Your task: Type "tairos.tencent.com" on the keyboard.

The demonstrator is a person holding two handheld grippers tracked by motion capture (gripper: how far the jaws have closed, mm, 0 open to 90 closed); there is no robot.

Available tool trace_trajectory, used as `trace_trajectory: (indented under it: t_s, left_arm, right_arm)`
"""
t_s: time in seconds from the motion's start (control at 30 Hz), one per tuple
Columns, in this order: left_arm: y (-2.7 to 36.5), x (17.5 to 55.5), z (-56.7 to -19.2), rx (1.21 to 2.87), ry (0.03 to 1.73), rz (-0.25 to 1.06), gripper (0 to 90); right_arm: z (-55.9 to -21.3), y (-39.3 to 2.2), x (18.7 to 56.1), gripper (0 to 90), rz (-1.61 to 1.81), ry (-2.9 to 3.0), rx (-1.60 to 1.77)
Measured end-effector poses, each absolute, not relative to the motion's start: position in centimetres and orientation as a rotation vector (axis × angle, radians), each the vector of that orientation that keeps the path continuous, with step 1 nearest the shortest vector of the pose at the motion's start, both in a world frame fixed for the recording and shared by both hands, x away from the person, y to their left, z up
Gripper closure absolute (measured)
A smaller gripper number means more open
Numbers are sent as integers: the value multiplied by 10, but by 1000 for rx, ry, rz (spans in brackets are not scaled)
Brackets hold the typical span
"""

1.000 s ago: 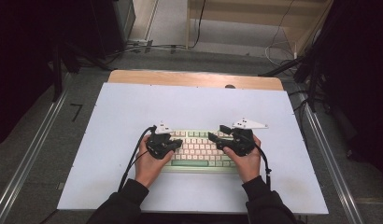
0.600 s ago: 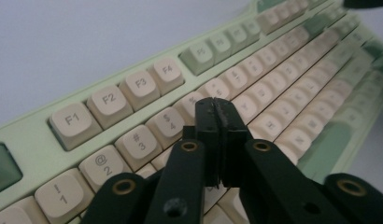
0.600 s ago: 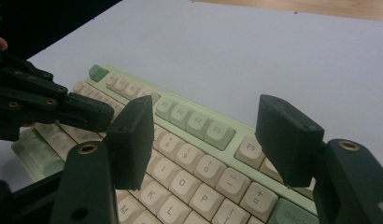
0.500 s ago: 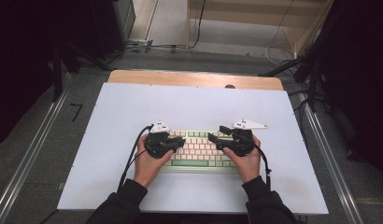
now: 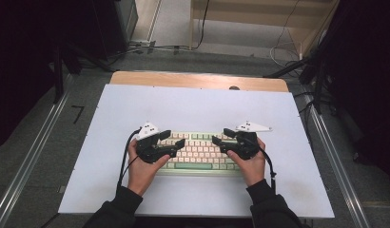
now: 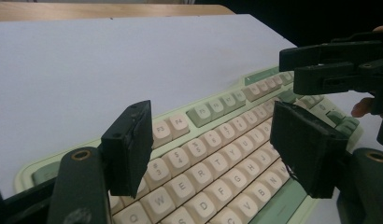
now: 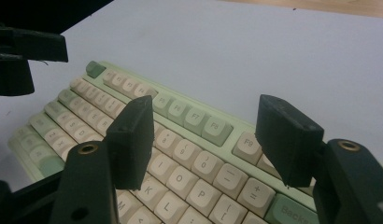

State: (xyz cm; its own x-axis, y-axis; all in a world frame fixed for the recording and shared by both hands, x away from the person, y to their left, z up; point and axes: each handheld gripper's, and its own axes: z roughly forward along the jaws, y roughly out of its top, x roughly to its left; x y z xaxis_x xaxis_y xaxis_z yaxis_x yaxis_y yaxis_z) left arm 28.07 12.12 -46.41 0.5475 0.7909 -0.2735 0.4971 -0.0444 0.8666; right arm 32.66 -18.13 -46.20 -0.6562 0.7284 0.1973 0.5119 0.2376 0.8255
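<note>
Keyboard [image 5: 199,152] position on the white tabletop [image 5: 198,107] is unchanged from the earlier high view; the left gripper [image 5: 176,139] has shifted slightly and its jaws have just been opening, with nothing between them. Right gripper [image 5: 220,137] stands over the keyboard's opposite end. Left gripper view: jaws wide apart, empty, beige letter keys on a pale green case directly below. Right gripper view: jaws wide apart, empty, number and function keys beneath them.

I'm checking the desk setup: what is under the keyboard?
The keyboard lies flat on a white mat that covers most of the wooden table. Whatever is directly beneath the keyboard's body is covered.
</note>
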Motion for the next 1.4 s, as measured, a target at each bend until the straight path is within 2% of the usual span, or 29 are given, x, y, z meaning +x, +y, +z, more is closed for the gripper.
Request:
trace_trajectory:
  t_s: [0.4, 1.0, 1.2, 1.4]
  left_arm:
    - [147, 273, -473, 1644, 1142, 363, 298]
    - [165, 263, -479, 1621, 1175, 385, 287]
    - [167, 263, -481, 1617, 1183, 387, 287]
    - [165, 263, -483, 1631, 1183, 380, 286]
  right_arm:
    - [-463, -179, 326, 366, 1363, 2290, 1152]
    - [-464, -179, 324, 381, 1358, 2299, 1139]
    - [-465, -178, 323, 457, 1345, 2312, 1124]
    - [-466, -175, 321, 624, 1332, 2331, 1072]
